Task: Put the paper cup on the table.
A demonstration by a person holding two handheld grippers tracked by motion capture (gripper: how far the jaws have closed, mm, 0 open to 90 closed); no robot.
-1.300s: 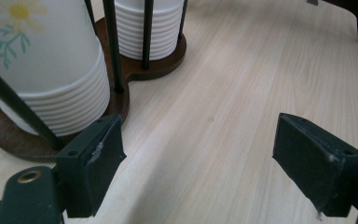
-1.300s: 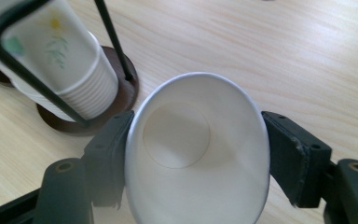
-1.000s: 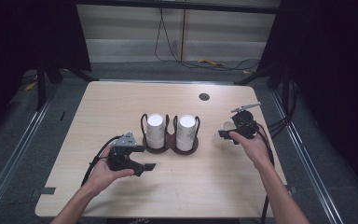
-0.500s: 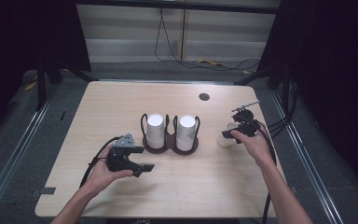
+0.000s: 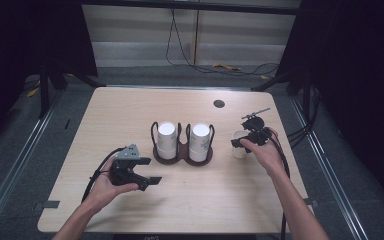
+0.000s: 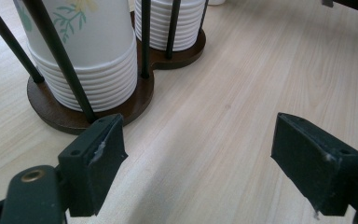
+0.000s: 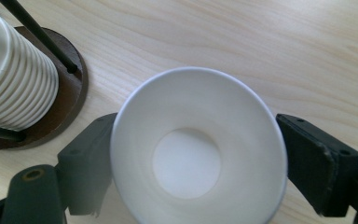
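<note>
1. The right tool (image 5: 239, 143) was beside the right end of the cup holder (image 5: 182, 154), in the person's right hand (image 5: 263, 152), with its jaws on either side of a single white paper cup (image 5: 238, 145).
2. In the right gripper view that paper cup (image 7: 198, 149) stood upright, mouth up and empty, on the pale wooden tabletop (image 7: 270, 51).
3. The right tool's jaws had just been opening. The cup sat between them; the right pad stood just clear of the rim, and the rim hid the face of the left pad, so contact there could not be judged. I read the tool as apart, not clamped.
4. The cup stood near the dark brown base of the holder without touching it, a strip of bare wood between them.
5. The holder carried two stacks of white cups (image 5: 166, 140), upside down, each fenced by thin black rods.
6. The left tool (image 5: 155, 180) was in the person's left hand (image 5: 111, 182) at the near left of the tabletop (image 5: 130, 105), pointing toward the holder.
7. In the left gripper view its jaws stood wide apart with only bare wood between them; the nearer stack (image 6: 91, 60) showed a printed leaf pattern and ribbed rims just beyond the left jaw.
8. A small dark round mark (image 5: 219, 104) lay toward the far edge.
</note>
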